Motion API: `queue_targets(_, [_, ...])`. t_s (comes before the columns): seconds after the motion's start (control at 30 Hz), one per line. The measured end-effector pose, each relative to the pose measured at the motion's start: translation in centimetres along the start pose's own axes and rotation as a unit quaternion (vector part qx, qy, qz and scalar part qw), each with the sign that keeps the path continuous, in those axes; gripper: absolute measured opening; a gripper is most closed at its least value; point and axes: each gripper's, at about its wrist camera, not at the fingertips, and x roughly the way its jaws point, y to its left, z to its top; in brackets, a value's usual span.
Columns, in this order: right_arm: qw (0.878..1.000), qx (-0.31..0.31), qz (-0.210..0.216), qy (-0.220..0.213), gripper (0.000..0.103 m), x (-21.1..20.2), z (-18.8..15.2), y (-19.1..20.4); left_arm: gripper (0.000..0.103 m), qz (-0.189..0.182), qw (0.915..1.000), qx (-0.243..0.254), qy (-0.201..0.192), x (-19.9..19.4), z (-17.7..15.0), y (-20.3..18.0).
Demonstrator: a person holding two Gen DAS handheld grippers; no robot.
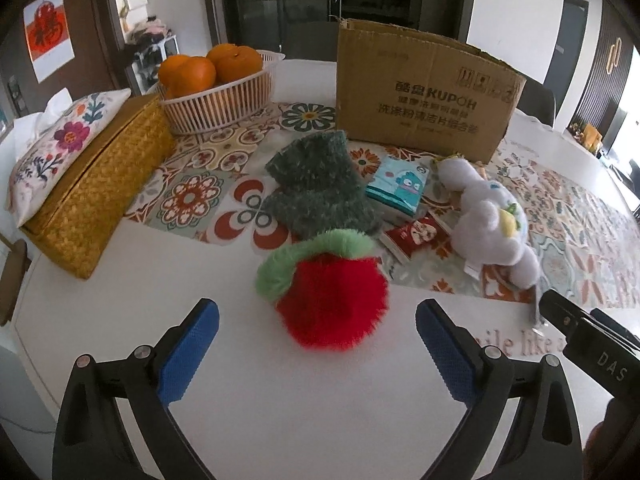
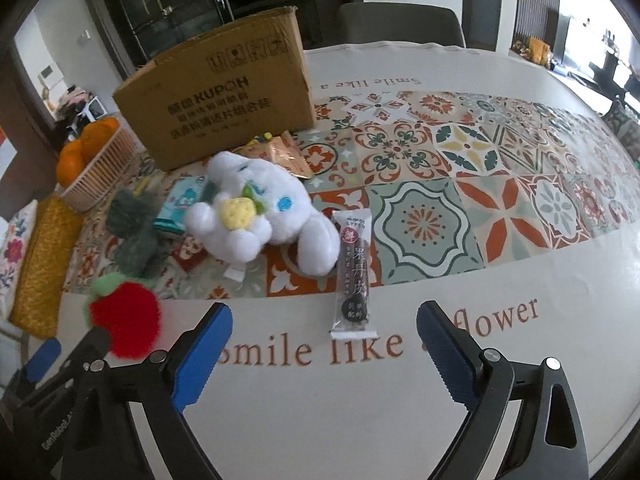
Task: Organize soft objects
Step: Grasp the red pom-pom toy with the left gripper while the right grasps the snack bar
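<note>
A: The red plush strawberry (image 1: 332, 300) is noted on the bare white part of the table (image 1: 320, 420), near edge, directly ahead of the left gripper (image 1: 317, 338) and not yet touched.

B: Left claw state is recorded as spread wide, nothing pinched. The right gripper (image 2: 324, 338) is likewise spread and empty, with a dark snack bar (image 2: 353, 276) lying ahead of it.

A: Handling is judged light, soft, easily squashed; long fur may slip. A hold across the red body, below the green fuzzy top (image 1: 308, 252), is advised, since the top alone would likely flop.

B: Just beyond it a dark green fuzzy cloth (image 1: 316, 188) is seen; to its right, a white plush dog (image 2: 260, 216) beside small packets.

A: Farther back the cardboard box (image 1: 424, 88) is logged, a probable destination; far left, a basket of oranges (image 1: 216, 92) and a woven yellow box (image 1: 100, 184).
</note>
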Motion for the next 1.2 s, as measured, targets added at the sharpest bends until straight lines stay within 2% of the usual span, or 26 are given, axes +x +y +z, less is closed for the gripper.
queue_targets(0.17, [1.0, -0.009, -0.021, -0.015, 0.089, 1.8, -0.4, 0.0, 0.1, 0.002, 1.0, 0.001, -0.009, 2.1, -0.2, 0.0])
queue_targets(0.57, [0.999, -0.013, -0.034, -0.021, 0.081, 5.2, -0.4, -0.1, 0.093, 0.007, 0.9998, 0.004, -0.02, 5.2, -0.1, -0.4])
queue_targets(0.77, [0.999, -0.017, -0.039, -0.027, 0.072, 6.2, -0.1, -0.3, 0.073, 0.001, 0.9997, 0.014, -0.018, 6.4, 0.2, -0.9])
queue_targets(0.87, [0.998, -0.025, -0.049, -0.036, 0.064, 6.4, 0.1, -0.3, 0.061, 0.007, 0.9996, 0.021, -0.019, 6.6, 0.2, -1.0])
queue_targets(0.93, [0.997, -0.031, -0.05, -0.041, 0.051, 6.3, 0.1, -0.2, 0.053, 0.007, 0.9995, 0.025, -0.02, 6.7, 0.2, -1.1])
queue_targets(1.2, [0.996, -0.054, -0.052, -0.04, 0.029, 5.7, -0.5, 0.2, 0.042, -0.003, 0.9987, 0.046, -0.02, 6.0, -0.5, -1.2])
